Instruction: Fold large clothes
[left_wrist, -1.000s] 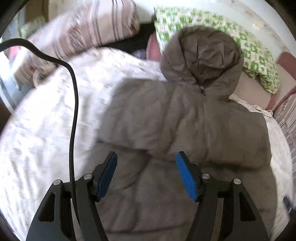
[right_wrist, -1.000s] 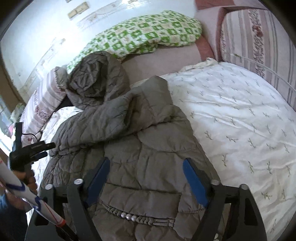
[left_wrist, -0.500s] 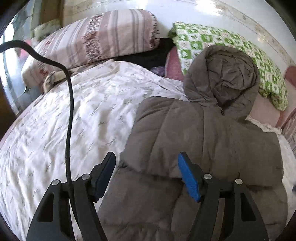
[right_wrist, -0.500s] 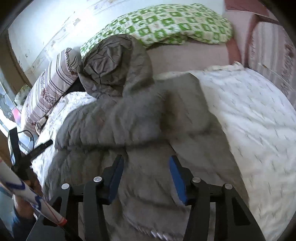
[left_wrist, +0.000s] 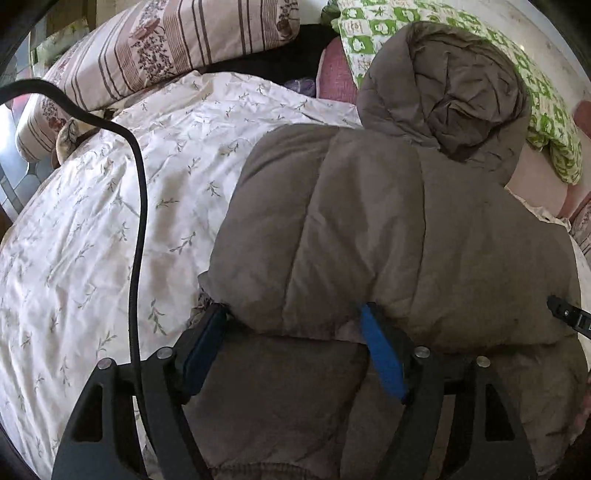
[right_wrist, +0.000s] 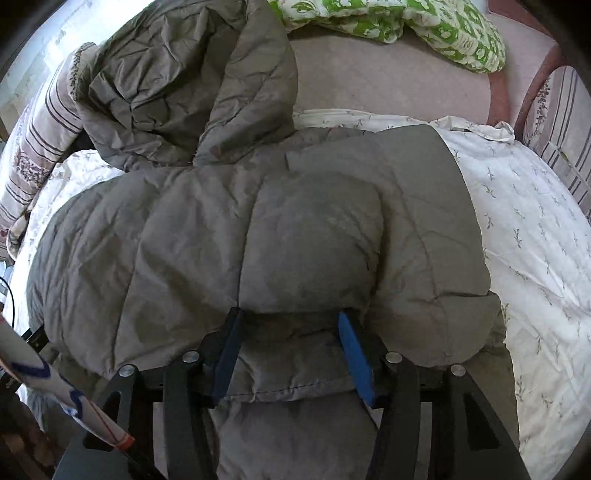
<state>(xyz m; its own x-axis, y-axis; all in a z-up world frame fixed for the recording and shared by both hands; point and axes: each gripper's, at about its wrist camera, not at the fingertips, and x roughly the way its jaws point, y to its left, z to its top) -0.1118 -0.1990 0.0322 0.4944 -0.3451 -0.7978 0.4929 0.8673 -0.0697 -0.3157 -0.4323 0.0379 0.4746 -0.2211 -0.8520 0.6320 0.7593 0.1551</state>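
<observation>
A grey-brown hooded puffer jacket (left_wrist: 369, 221) (right_wrist: 258, 240) lies on the bed, its hood (left_wrist: 443, 85) (right_wrist: 177, 74) toward the pillows. One part is folded across the body and makes a thick puffy edge. My left gripper (left_wrist: 291, 310) has both fingertips tucked under the left end of that edge. Its jaws are opening, with jacket fabric lying between them. My right gripper (right_wrist: 289, 314) sits at the same edge further right. Its jaws stand partly apart, a ridge of fabric fills the gap, and the fingertips are hidden under the fold.
The jacket rests on a white floral sheet (left_wrist: 110, 221) (right_wrist: 535, 240). Striped pillows (left_wrist: 166, 44) (right_wrist: 33, 140) and a green patterned pillow (left_wrist: 546, 110) (right_wrist: 424, 29) line the far side. A black cable (left_wrist: 140, 206) hangs at the left.
Both grippers have come down and forward to the jacket's folded edge, which now covers their fingertips. The right jaws have narrowed; the left jaws have widened a little.
</observation>
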